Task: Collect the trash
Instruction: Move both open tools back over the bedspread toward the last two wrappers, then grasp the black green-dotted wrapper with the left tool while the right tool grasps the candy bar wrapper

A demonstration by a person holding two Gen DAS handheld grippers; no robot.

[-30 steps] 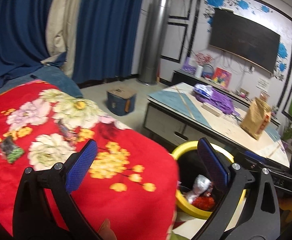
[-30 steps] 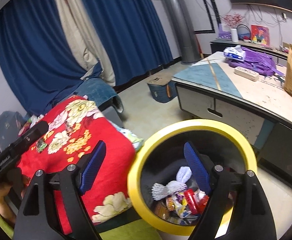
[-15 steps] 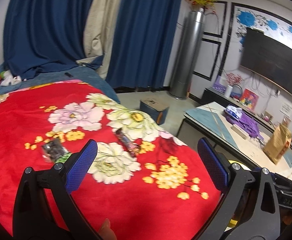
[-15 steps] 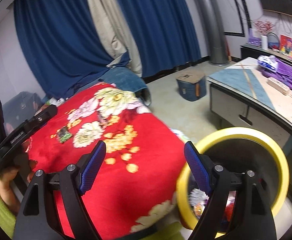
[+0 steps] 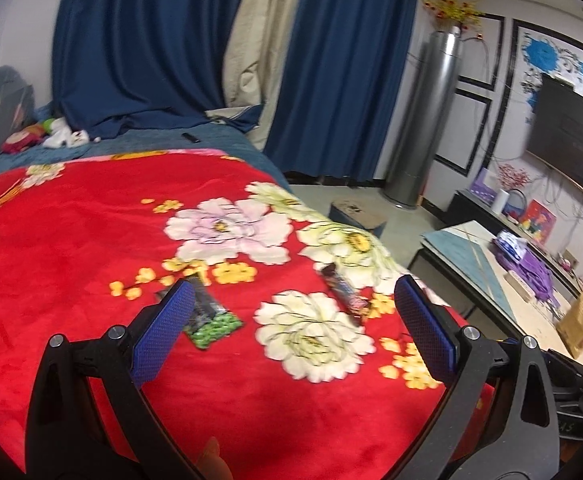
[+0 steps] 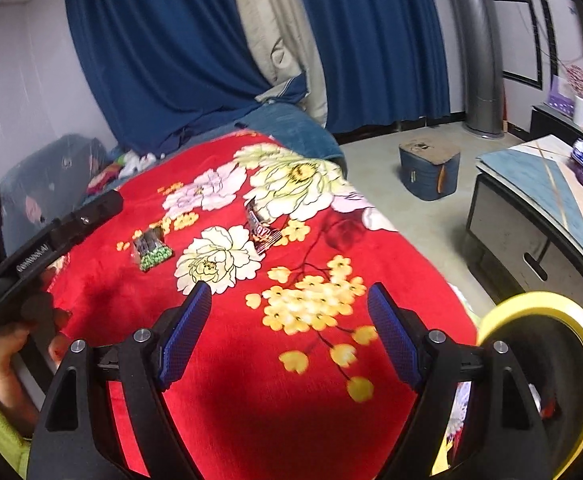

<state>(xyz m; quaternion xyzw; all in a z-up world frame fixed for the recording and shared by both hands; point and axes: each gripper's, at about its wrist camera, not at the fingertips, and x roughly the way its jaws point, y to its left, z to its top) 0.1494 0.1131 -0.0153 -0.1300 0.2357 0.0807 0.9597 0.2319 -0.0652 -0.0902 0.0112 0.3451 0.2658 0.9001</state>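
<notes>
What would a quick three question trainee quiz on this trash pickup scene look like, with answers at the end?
1. How many wrappers lie on the red floral blanket?
2. True or false: the left gripper is shut on a wrapper.
3. Which wrapper lies nearer the left gripper's left finger: A, the green-and-black wrapper, or B, the dark wrapper?

Key
1. Two, both lying flat among the printed flowers.
2. False. Both the left gripper and the right gripper are open and hold nothing.
3. A. It sits right beside that finger; the yellow-rimmed bin is off the blanket's right edge.
</notes>
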